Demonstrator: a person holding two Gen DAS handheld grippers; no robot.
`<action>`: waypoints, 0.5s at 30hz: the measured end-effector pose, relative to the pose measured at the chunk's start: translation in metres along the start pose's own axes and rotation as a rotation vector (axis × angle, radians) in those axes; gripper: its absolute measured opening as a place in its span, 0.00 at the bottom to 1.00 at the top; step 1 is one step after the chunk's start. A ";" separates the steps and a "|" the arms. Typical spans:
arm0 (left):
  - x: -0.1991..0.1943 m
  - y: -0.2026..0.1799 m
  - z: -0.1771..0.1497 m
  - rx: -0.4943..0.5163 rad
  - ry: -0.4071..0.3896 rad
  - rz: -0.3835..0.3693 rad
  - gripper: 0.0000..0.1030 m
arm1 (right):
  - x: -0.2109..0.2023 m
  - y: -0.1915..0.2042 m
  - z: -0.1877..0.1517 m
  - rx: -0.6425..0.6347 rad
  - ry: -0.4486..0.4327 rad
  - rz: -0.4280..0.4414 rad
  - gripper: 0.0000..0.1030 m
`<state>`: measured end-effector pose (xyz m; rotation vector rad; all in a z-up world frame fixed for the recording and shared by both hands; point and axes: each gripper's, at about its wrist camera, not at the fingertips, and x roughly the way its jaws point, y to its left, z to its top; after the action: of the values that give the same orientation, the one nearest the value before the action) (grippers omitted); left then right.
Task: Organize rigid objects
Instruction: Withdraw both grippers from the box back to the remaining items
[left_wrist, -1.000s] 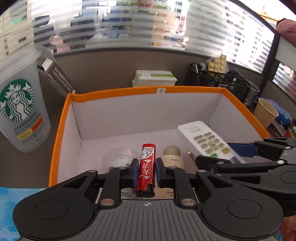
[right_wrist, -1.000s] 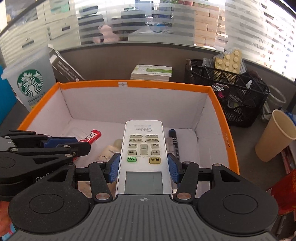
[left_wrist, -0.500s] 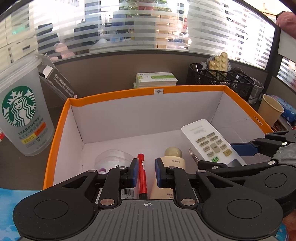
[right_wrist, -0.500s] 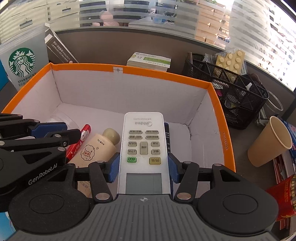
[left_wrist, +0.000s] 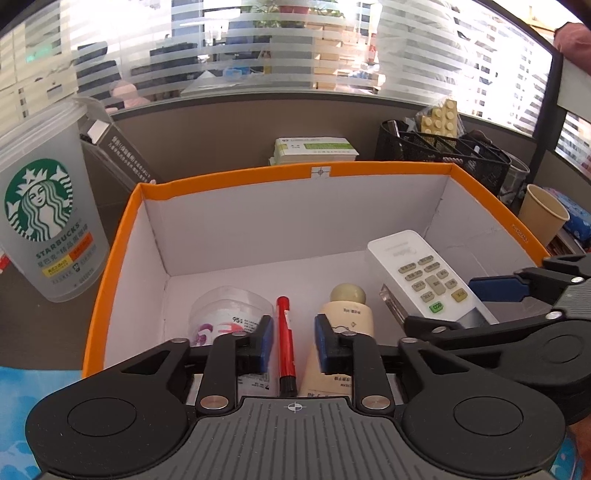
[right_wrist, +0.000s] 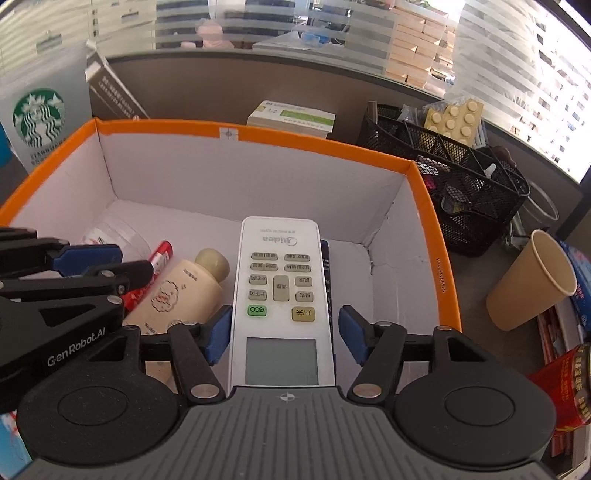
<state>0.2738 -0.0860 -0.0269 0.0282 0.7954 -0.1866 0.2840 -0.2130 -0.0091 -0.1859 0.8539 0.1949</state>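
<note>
An orange-rimmed white box (left_wrist: 236, 172) (right_wrist: 325, 144) holds a red lighter (left_wrist: 285, 332) (right_wrist: 159, 258), a cream bottle (left_wrist: 345, 317) (right_wrist: 181, 291), a clear round container (left_wrist: 225, 317) and a white remote (left_wrist: 424, 277) (right_wrist: 282, 291). My left gripper (left_wrist: 293, 345) is open, its pads apart on either side of the lighter, which lies in the box. My right gripper (right_wrist: 284, 330) is open around the remote, with gaps at both pads. The remote's far end rests in the box.
A Starbucks cup (left_wrist: 40, 221) stands left of the box. A black mesh organizer (right_wrist: 454, 177) and a paper cup (right_wrist: 532, 280) stand to the right. A green-white carton (left_wrist: 314, 147) lies behind the box by the grey partition.
My left gripper opened and let go of the red lighter, which now lies in the box. My right gripper opened off the remote. Both grippers pulled back and up a little.
</note>
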 end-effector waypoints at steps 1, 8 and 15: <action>0.000 0.001 0.000 -0.006 0.000 0.004 0.31 | -0.002 -0.001 0.000 0.008 -0.002 0.006 0.57; -0.014 0.008 0.003 -0.014 -0.043 0.049 0.55 | -0.021 0.001 0.004 0.001 -0.054 -0.030 0.69; -0.039 0.009 0.002 -0.021 -0.095 0.091 0.75 | -0.047 0.001 0.003 0.015 -0.098 -0.035 0.70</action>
<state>0.2500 -0.0715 0.0025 0.0355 0.6994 -0.0927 0.2561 -0.2161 0.0287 -0.1760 0.7539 0.1638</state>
